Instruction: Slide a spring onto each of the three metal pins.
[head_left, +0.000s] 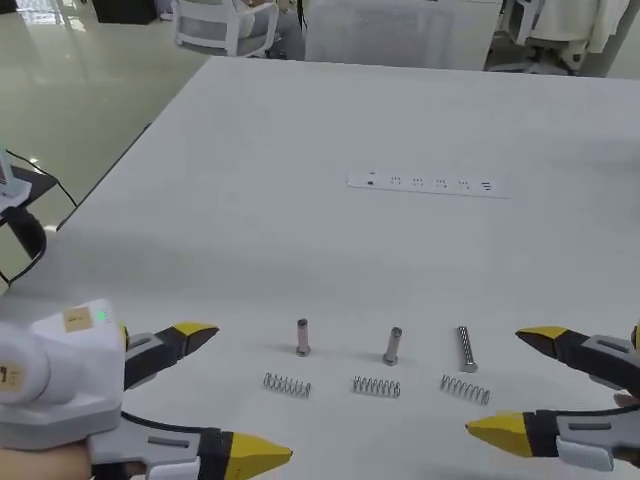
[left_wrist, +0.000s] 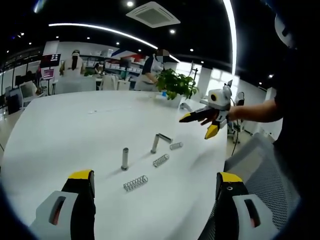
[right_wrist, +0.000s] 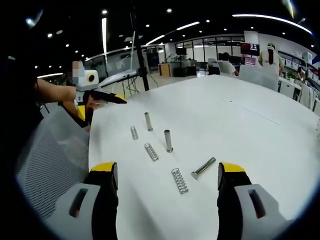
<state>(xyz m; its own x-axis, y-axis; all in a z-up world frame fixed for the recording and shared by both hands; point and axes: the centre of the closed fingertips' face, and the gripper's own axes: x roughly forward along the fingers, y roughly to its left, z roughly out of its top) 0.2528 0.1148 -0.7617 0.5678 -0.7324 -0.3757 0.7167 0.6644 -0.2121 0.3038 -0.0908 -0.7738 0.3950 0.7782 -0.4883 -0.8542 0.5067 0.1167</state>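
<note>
Three metal pins sit in a row near the table's front edge. The left pin (head_left: 302, 338) and the middle pin (head_left: 392, 346) stand upright, and the right pin (head_left: 465, 349) lies flat (right_wrist: 203, 168). In front of each lies a loose spring: left (head_left: 287, 384), middle (head_left: 376, 387), right (head_left: 465, 389). My left gripper (head_left: 250, 392) is open to the left of the row, holding nothing (left_wrist: 154, 180). My right gripper (head_left: 493, 382) is open to the right of the row, also holding nothing (right_wrist: 167, 170).
A white power strip (head_left: 428, 183) is set into the table (head_left: 300, 220) further back. Office chairs (head_left: 225, 25) stand beyond the far edge. A potted plant (left_wrist: 176, 86) and people at desks appear in the left gripper view.
</note>
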